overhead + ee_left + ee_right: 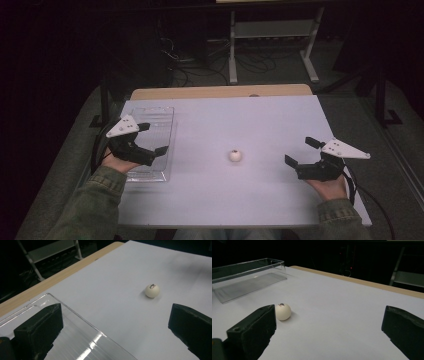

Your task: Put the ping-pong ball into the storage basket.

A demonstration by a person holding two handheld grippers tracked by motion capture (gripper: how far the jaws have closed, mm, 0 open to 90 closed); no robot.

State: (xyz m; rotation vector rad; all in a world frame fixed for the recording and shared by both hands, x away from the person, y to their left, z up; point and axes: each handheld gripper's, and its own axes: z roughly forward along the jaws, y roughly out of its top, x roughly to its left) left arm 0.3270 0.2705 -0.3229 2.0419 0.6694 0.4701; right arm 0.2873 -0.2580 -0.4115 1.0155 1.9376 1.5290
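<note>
A small white ball (pixel 234 155) is seen lying on the white table top (pixel 240 120), roughly midway between the two grippers and touched by neither. It is round, matt and cream-white, and a small dark printed mark is carried on its upper surface; in the left gripper view the mark on the ball (pixel 152 290) is turned up and toward the far edge of the table, while in the right gripper view it sits at the top left of the ball (pixel 282 311). The lettering is too small to be read. Being a sphere, the ball has no long axis, and no direction can be given for it beyond the way the print faces.

The left gripper (pixel 151 139) is held over the near right edge of a clear plastic tray (pixel 167 145), its jaws spread wide and nothing gripped between them. In its own view one jaw is seen above the tray floor (pixel 75 340) and the other above the bare table, with the ball well ahead and to the right.

The right gripper (pixel 301 151) is held at the right side of the table, jaws likewise wide apart and empty. In its view the ball lies near, just beside the tip of the left-hand jaw without being enclosed, and the tray (pixel 249 277) is seen farther off at the left.
</note>
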